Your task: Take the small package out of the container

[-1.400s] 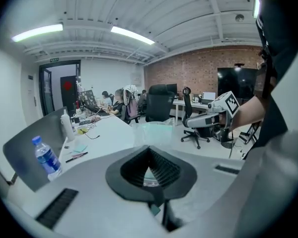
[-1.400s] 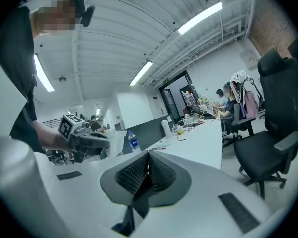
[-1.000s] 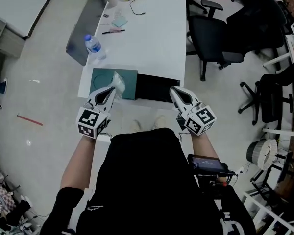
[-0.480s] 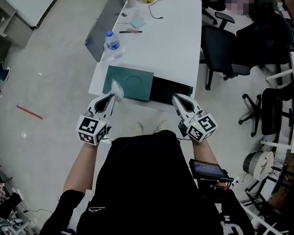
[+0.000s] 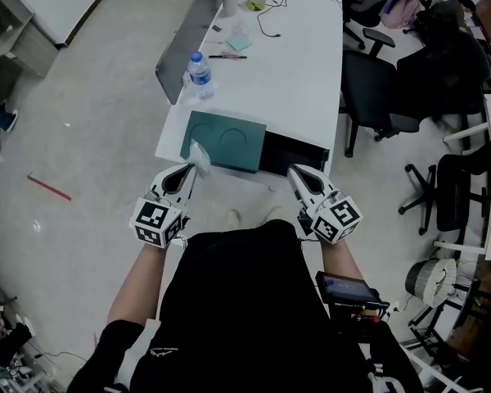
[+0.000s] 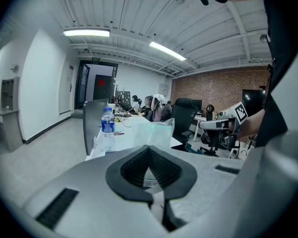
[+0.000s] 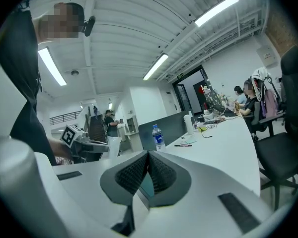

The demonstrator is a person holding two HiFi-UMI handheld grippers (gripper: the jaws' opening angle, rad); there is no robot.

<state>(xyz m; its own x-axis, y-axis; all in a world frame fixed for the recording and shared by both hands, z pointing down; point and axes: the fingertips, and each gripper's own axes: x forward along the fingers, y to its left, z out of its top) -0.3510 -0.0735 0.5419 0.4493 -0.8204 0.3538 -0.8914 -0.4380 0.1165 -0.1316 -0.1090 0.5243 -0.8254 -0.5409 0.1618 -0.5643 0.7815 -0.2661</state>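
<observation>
Head view shows two grippers, one package, one container with one lid, one bottle and one pen on a long white table (image 5: 303, 64). Both of the person's forearms reach forward from the body, side by side and about level, and each gripper points at the table's near end. The left gripper (image 5: 190, 169) has its jaws closed together, pinching the lower edge of the small clear package (image 5: 199, 155). The package stands up past the tips, over the near left corner of the green lid (image 5: 229, 137). It is outside the black container (image 5: 293, 151) and clearly to the left of it. The lid lies flat against the container's left side and shows two round marks on top. The right gripper (image 5: 295, 170) hangs at the container's near edge. In the right gripper view its pads meet at the tips with nothing clamped between them, and only a sliver of green shows through the gap lower down. The left gripper view shows the crinkled bag rising just beyond the closed pad tips. The bottle (image 5: 199, 72) stands upright near the table's left edge beyond the lid. The pen (image 5: 227, 56) lies a little farther on.
</observation>
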